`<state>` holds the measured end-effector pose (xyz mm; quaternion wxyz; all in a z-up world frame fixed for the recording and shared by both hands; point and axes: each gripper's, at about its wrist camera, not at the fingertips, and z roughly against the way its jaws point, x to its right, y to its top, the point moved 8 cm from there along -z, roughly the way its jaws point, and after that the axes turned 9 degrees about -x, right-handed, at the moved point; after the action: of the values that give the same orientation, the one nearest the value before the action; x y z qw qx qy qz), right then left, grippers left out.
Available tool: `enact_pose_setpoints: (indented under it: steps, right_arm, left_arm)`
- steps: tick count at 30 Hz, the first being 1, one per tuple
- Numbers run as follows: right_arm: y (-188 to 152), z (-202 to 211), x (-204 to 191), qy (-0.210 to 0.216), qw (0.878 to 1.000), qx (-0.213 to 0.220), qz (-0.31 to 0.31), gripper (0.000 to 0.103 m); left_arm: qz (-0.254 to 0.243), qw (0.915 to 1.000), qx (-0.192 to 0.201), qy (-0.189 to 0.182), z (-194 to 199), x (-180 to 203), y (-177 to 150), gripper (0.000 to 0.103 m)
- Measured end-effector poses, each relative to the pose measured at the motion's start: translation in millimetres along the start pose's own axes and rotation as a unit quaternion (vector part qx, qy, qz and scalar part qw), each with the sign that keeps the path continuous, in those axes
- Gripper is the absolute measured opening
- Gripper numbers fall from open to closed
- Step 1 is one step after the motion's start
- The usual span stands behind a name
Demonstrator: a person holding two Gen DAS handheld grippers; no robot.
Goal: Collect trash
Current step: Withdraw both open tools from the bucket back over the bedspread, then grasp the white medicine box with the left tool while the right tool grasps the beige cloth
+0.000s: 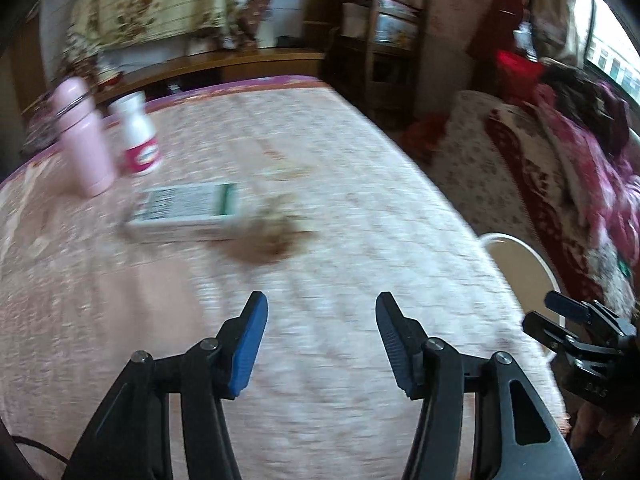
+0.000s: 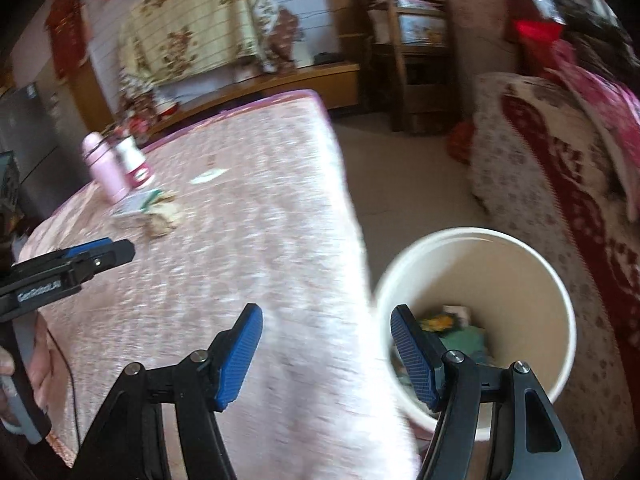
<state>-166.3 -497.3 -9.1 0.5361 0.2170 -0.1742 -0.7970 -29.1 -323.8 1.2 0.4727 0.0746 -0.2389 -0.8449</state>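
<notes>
White bin (image 2: 520, 280) just off tabletop's (image 2: 260, 220) right edge holds wrappers (image 2: 452, 324). Left gripper (image 1: 320, 344), right gripper (image 2: 326, 352) spread, empty.

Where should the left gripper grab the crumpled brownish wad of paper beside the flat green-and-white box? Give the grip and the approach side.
Pinch the crumpled brownish wad of paper across its raised middle, coming down from above with the open left gripper. It sits low and lumpy on the pink tablecloth, against the flat green-and-white box, so probably close from its free sides, away from the box.
</notes>
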Motion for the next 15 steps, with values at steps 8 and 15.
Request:
enact_pose_setpoints:
  steps: [8, 15]
  right_arm:
    - [27.8, -34.4, -83.3, 0.057, 0.997, -0.027, 0.055, 0.071]
    - [65.2, -78.5, -152.9, 0.102, 0.99, -0.038, 0.089, 0.071]
  left_arm:
    - [0.091, 0.9939, 0.0, 0.061, -8.5, -116.8, 34.4, 0.057]
    - [0.133, 0.9863, 0.003, 0.098, -36.8, -174.9, 89.1, 0.057]
